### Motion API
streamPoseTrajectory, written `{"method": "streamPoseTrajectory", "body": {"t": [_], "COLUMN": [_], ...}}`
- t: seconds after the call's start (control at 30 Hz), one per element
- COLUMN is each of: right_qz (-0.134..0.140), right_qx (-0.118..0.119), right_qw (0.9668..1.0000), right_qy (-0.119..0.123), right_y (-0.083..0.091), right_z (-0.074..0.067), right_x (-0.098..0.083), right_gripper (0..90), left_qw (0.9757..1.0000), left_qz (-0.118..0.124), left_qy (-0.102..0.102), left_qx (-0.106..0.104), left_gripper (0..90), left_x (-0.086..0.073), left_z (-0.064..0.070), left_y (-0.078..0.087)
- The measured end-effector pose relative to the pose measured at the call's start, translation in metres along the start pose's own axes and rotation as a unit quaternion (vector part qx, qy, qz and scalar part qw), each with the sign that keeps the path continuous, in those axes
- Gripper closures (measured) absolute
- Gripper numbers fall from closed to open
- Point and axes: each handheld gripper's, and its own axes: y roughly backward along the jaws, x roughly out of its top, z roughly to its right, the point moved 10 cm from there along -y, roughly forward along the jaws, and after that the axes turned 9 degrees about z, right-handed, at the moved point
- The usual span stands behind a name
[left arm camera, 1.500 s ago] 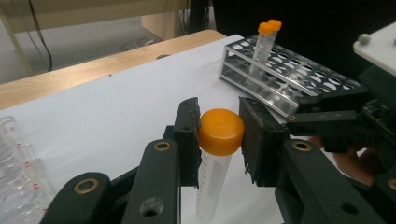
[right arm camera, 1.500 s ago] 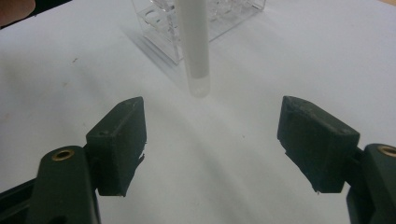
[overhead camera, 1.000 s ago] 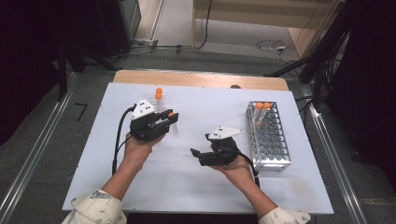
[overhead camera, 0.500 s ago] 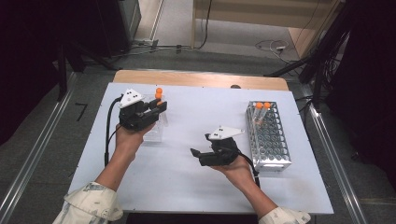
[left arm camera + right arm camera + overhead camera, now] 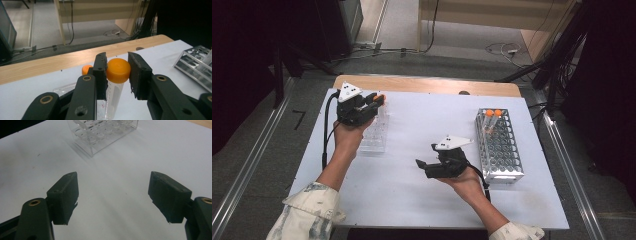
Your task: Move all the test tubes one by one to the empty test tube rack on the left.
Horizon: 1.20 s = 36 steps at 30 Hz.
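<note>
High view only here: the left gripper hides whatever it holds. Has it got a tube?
Observer: Yes. In the left gripper view, the left gripper is shut on an orange-capped tube, its fingers pressing on the cap.
Operator: Any other tube near it?
Observer: A second orange cap sits just behind those fingers; I cannot tell what it rests on.
Operator: And the right gripper, anything in it?
Observer: Nothing. The right gripper is wide open over bare table, facing the clear rack.

Held tube (image 5: 112,97) bottom cut off by frame.
</note>
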Motion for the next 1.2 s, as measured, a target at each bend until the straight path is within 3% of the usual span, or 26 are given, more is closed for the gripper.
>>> {"method": "streamPoseTrajectory", "body": {"t": [0.17,0.4,0.7,1.0,1.2], "right_qz": [-0.001,0.000,-0.004,-0.004,-0.005], "right_qx": [0.002,0.002,0.003,0.004,0.003], "right_qw": [1.0000,1.0000,1.0000,1.0000,1.0000], "right_qy": [0.001,0.001,-0.001,0.000,-0.002], "right_y": [0.000,0.000,0.000,0.000,0.000], "right_z": [-0.001,-0.001,-0.002,-0.002,-0.002], "right_x": [-0.001,-0.001,-0.003,-0.003,-0.004], "right_gripper": [22.9,23.4,23.5,23.5,23.5], "left_qw": [0.9998,0.9997,0.9982,0.9970,0.9966], "left_qz": [-0.001,-0.004,-0.028,-0.048,-0.055], "left_qy": [-0.011,-0.008,-0.032,-0.029,-0.029], "left_qx": [0.016,0.024,0.042,0.052,0.054], "left_gripper": [70.4,70.4,70.3,70.1,70.1], "left_x": [0.001,-0.004,-0.021,-0.043,-0.050], "left_z": [-0.006,-0.012,-0.013,-0.017,-0.017], "left_y": [-0.005,-0.013,-0.025,-0.028,-0.029]}}
